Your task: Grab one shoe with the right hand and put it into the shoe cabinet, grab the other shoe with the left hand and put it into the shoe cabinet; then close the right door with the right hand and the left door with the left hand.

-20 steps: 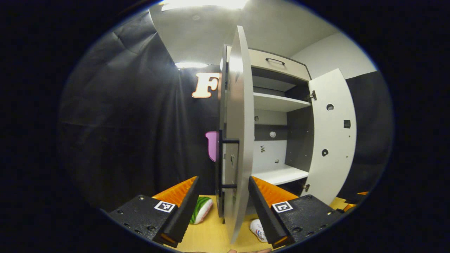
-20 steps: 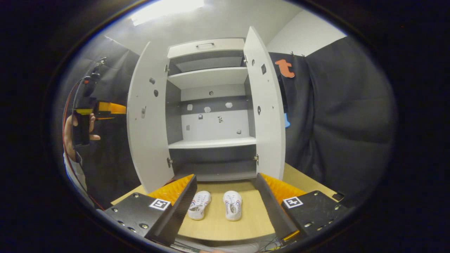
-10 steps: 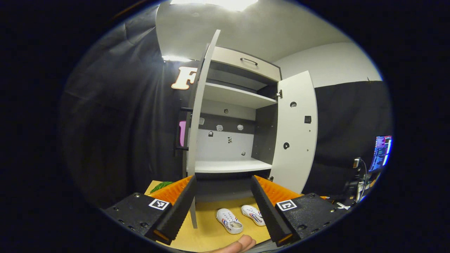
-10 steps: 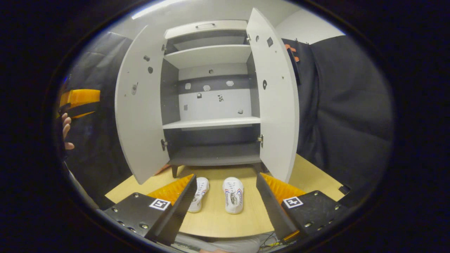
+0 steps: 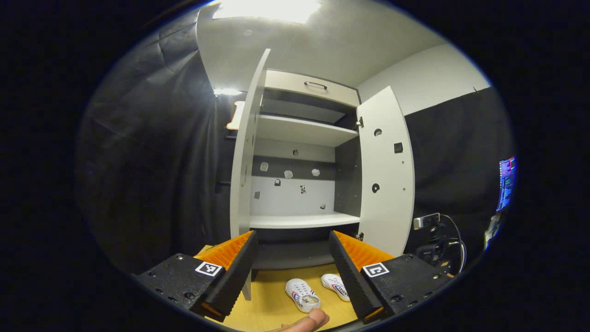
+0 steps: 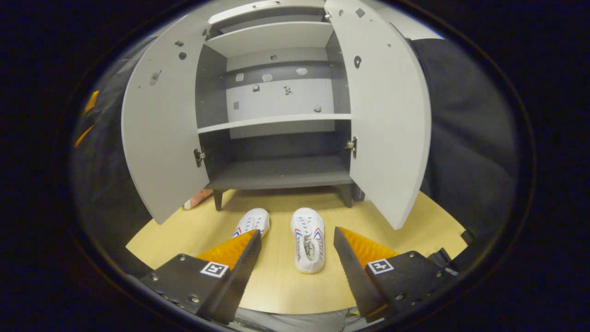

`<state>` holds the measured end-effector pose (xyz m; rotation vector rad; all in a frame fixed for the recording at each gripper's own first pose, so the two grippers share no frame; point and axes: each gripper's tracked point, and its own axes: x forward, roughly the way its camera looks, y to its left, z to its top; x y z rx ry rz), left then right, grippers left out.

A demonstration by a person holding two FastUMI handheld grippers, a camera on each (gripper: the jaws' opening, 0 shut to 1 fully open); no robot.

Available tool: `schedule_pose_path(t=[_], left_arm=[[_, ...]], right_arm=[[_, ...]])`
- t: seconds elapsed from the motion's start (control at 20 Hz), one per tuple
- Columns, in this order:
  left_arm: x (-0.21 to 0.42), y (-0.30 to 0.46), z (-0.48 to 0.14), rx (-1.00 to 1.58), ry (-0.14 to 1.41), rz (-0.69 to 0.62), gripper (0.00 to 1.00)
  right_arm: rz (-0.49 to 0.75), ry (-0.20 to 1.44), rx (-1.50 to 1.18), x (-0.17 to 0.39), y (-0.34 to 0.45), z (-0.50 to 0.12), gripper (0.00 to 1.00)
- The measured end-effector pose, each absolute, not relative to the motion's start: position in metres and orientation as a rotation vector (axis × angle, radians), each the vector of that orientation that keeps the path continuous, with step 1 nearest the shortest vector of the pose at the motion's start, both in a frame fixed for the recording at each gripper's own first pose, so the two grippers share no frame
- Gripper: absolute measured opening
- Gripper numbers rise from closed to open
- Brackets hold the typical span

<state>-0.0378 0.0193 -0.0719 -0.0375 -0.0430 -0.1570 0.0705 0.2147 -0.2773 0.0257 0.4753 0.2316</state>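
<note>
Lying toe-first toward the shoe cabinet (image 6: 281, 173), both shoes sit on the table just in front of its open doors. The right gripper (image 6: 297, 258) hovers with fingers apart, the right shoe (image 6: 309, 244) between and just ahead of them (long axis along the fingers). The left gripper (image 5: 291, 265), also spread, looks higher and farther off.

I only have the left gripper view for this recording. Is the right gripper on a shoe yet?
Observer: No. The right gripper is open, and the right-hand shoe shows between its fingers with neither one pressing on it.
Operator: Anything on the cabinet's bottom shelf?
Observer: The bottom shelf holds no shoe. The left-hand shoe also lies on the table in front.
Operator: Anything else nearby?
Observer: A small pinkish object lies below the left door.
</note>
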Motion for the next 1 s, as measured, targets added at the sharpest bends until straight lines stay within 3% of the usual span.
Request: schedule_pose_path(t=[0.1, 0.15, 0.2, 0.35, 0.65, 0.85, 0.95, 1.0], left_arm=[[-0.031, 0.022, -0.080, -0.035, -0.026, -0.143, 0.95], [-0.028, 0.025, -0.084, -0.034, -0.022, -0.133, 0.91], [-0.026, 0.027, -0.087, -0.030, -0.020, -0.129, 0.95], [-0.023, 0.029, -0.094, -0.033, -0.018, -0.119, 0.95], [-0.005, 0.026, -0.116, -0.033, 0.017, -0.125, 0.95], [0.004, 0.024, -0.127, -0.046, 0.046, -0.133, 0.95], [0.005, 0.025, -0.128, -0.041, 0.045, -0.135, 0.95], [0.005, 0.024, -0.129, -0.034, 0.046, -0.134, 0.95]], right_arm=[[0.238, 0.515, 0.026, 0.083, 0.225, -0.300, 0.92], [0.242, 0.538, 0.037, 0.090, 0.230, -0.311, 0.92], [0.228, 0.567, 0.044, 0.097, 0.232, -0.324, 0.92], [0.193, 0.624, 0.023, 0.118, 0.237, -0.356, 0.92], [0.177, 0.717, 0.052, 0.137, 0.253, -0.410, 0.81], [0.179, 0.738, 0.053, 0.152, 0.258, -0.433, 0.82], [0.155, 0.739, 0.067, 0.164, 0.249, -0.437, 0.42], [0.171, 0.739, 0.098, 0.165, 0.250, -0.440, 0.41]])
